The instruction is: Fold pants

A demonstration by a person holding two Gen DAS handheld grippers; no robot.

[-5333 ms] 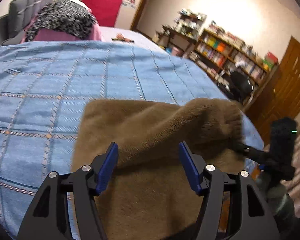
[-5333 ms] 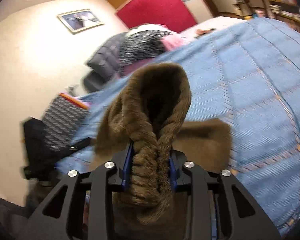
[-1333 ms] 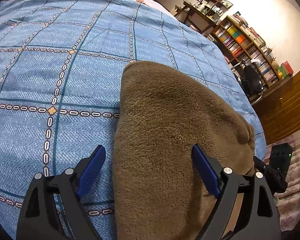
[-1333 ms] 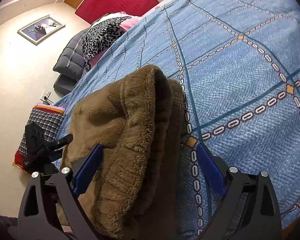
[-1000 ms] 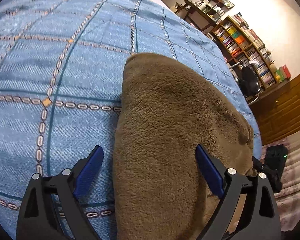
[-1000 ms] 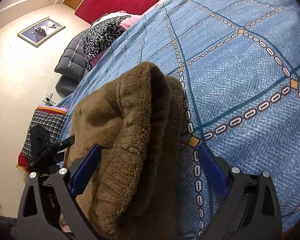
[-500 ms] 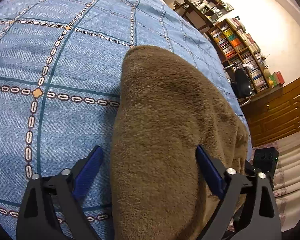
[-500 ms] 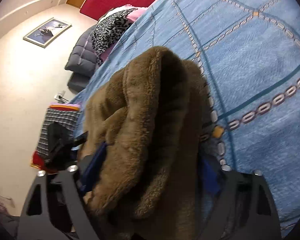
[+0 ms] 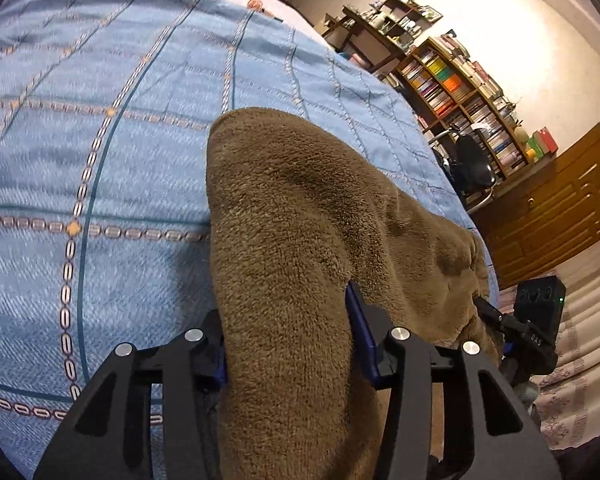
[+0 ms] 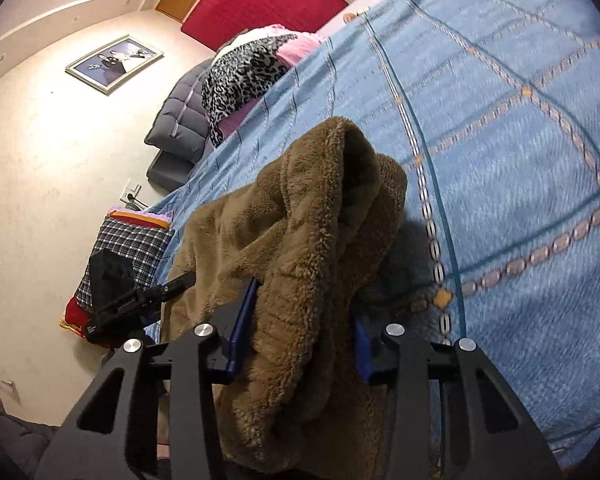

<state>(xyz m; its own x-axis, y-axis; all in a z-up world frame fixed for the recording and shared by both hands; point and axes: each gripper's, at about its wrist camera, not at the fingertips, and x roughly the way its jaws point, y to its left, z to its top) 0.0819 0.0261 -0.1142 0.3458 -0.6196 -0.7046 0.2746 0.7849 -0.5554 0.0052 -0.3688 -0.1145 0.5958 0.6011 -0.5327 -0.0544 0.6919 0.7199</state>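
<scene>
The brown fleece pants (image 9: 300,216) lie folded on the blue patterned bedspread (image 9: 100,152), near its front edge. My left gripper (image 9: 288,340) is closing its jaws on the pants' near left end, and the blue pads squeeze a thick fold. My right gripper (image 10: 304,332) is also closing its jaws, on the bunched right end of the pants (image 10: 316,216), which bulges up between its pads. Each view shows the other gripper as a black body beside the cloth. The cloth hides the pad faces.
Bookshelves (image 9: 452,80), an office chair (image 9: 472,160) and a wooden cabinet (image 9: 560,208) stand beyond the bed's right side. A leopard-print pile (image 10: 244,68) and a grey duvet (image 10: 180,116) sit at the head. A plaid stack (image 10: 128,240) lies by the left wall.
Both grippers' jaws went from wide apart to pressing on the pants. Both hands rose a little, and the near edge of the cloth bunched and lifted with them.
</scene>
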